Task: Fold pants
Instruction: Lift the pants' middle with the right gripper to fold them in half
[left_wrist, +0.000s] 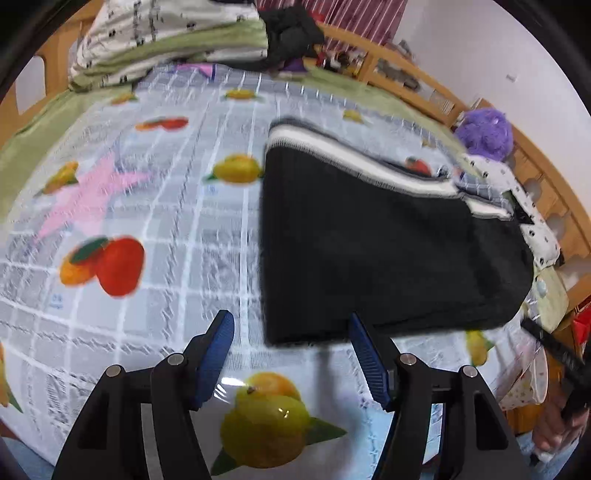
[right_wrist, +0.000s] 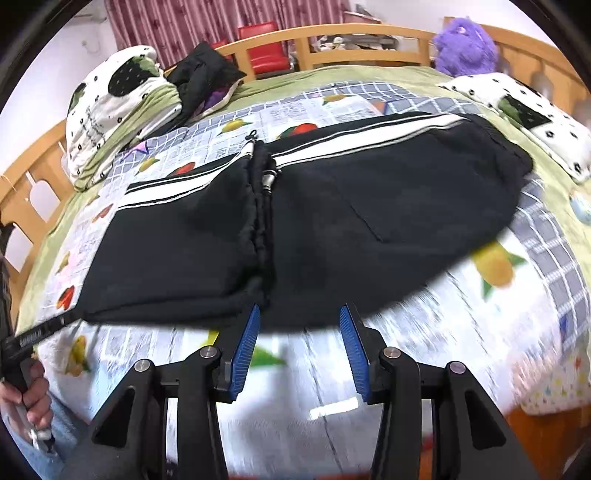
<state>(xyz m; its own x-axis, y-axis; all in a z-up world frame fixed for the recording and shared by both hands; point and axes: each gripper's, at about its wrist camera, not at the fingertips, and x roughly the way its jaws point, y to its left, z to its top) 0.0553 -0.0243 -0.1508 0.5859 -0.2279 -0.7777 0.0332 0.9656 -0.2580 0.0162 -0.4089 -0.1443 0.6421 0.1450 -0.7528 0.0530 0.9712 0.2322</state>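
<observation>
Black pants (right_wrist: 314, 229) with white side stripes lie folded into a wide flat bundle on the fruit-print bed cover (right_wrist: 461, 332); a drawstring runs down their middle. In the left wrist view the pants (left_wrist: 369, 251) lie ahead and to the right. My left gripper (left_wrist: 291, 325) is open and empty, hovering at the near left corner of the pants. My right gripper (right_wrist: 300, 317) is open and empty, just short of the pants' near edge at the middle fold. The left gripper's handle and hand (right_wrist: 22, 369) show at the left of the right wrist view.
The bed has a wooden rail (right_wrist: 332, 40) around it. A rolled quilt (right_wrist: 110, 110) and black clothing (right_wrist: 203, 81) lie at the far left, a spotted pillow (right_wrist: 535, 118) and a purple plush toy (right_wrist: 465, 44) at the far right. A pink star (left_wrist: 88, 195) marks the cover.
</observation>
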